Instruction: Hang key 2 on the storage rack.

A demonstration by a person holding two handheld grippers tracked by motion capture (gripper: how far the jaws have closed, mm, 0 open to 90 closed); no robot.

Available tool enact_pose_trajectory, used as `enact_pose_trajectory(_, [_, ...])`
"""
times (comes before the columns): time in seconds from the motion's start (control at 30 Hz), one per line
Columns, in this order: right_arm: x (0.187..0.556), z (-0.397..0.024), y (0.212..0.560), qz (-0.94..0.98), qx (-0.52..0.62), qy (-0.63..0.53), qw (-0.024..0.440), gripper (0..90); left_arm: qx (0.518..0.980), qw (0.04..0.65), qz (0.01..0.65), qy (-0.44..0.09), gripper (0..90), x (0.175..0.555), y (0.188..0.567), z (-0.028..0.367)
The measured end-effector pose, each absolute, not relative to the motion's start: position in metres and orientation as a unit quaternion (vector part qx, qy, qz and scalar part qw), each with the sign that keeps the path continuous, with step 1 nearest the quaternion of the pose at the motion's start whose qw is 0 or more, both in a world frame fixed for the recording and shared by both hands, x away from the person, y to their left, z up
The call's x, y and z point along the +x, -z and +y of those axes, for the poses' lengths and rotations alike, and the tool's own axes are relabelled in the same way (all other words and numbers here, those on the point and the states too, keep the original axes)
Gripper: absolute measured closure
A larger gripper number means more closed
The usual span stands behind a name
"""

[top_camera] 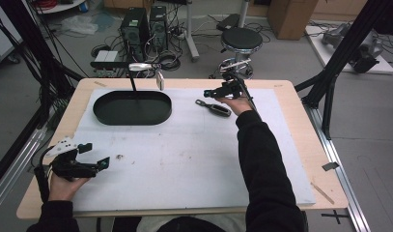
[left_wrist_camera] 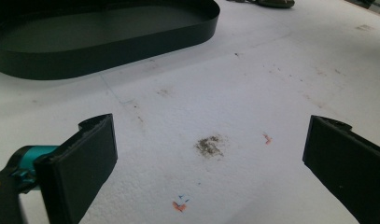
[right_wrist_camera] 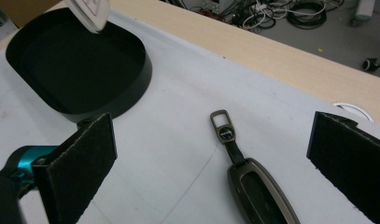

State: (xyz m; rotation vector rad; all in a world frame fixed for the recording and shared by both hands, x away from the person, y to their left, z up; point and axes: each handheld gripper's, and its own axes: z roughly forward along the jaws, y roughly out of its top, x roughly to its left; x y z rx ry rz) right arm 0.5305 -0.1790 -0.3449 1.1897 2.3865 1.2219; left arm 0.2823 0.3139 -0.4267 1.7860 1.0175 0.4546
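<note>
A dark key fob with a strap and metal ring lies on the white mat, right of the black oval tray. My right gripper hovers just above and behind the fob, open; in the right gripper view the fob lies between and ahead of the jaws, with the tray to the left. My left gripper rests open near the mat's front left corner. Its own view has bare mat with a dark smudge between the jaws and the tray beyond.
A small stand with a white lamp-like head rises behind the tray. The wooden table edge runs along the far side. A stool, computer towers and cables stand on the floor beyond. Black frame posts flank the table.
</note>
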Motion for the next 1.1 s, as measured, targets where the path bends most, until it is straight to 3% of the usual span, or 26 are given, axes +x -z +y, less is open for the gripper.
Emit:
enact_pose_trajectory(0.67, [0.558,-0.177,0.395,0.829,0.401,-0.378,0.091,0.9,0.739,0.494,0.419,-0.187,3.5,0.283,0.427,0.313])
enact_pose_trajectory(0.77, [0.561,-0.171,0.404,0.838,0.391,-0.365,0.106,1.0,0.739,0.493,0.42,-0.187,3.5,0.284,0.427,0.313])
enact_pose_trajectory(0.9, [0.563,-0.161,0.414,0.859,0.367,-0.334,0.122,14.4,0.739,0.493,0.42,-0.187,3.5,0.283,0.427,0.313])
enact_pose_trajectory(1.0, [0.567,-0.159,0.421,0.86,0.372,-0.326,0.122,13.6,0.739,0.492,0.42,-0.186,3.5,0.283,0.427,0.312])
enact_pose_trajectory(1.1, [0.569,-0.159,0.425,0.86,0.376,-0.325,0.115,18.5,0.738,0.493,0.421,-0.185,3.5,0.284,0.428,0.312])
